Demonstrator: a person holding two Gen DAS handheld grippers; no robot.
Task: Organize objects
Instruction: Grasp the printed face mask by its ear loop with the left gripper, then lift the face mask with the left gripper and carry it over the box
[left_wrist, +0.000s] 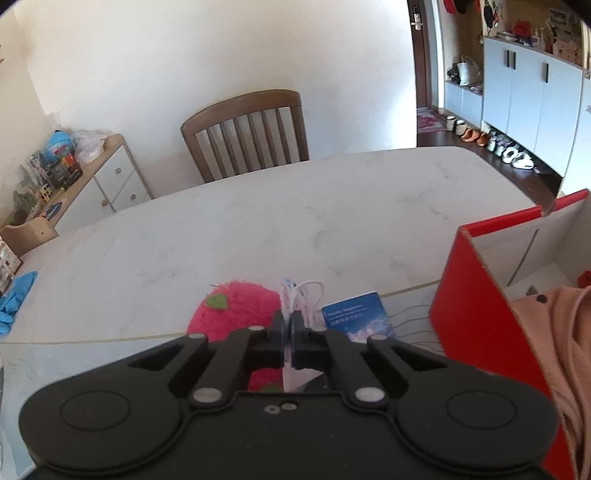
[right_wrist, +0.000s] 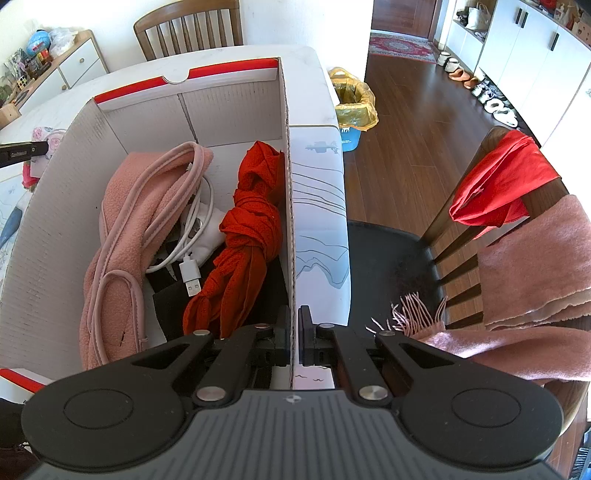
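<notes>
My left gripper (left_wrist: 289, 321) is shut on a thin pink-patterned face mask (left_wrist: 295, 299) whose white ear loops stick up past the fingertips. Under it on the white table (left_wrist: 295, 206) lie a pink plush strawberry (left_wrist: 236, 306) and a blue booklet (left_wrist: 358, 317). The red and white cardboard box (left_wrist: 476, 295) stands just to the right. My right gripper (right_wrist: 294, 325) is shut on that box's right wall (right_wrist: 291, 221), one finger inside and one outside. In the box lie a pink fleece bag (right_wrist: 122, 229), a white USB cable (right_wrist: 192, 258) and a knotted red scarf (right_wrist: 251, 236).
A wooden chair (left_wrist: 247, 129) stands at the table's far side and blue gloves (left_wrist: 14, 302) lie at its left edge. Right of the box, another chair (right_wrist: 461, 240) carries a red cloth (right_wrist: 506, 177) and a pink fringed scarf (right_wrist: 528, 266). A bin with a yellow bag (right_wrist: 351, 103) sits on the floor.
</notes>
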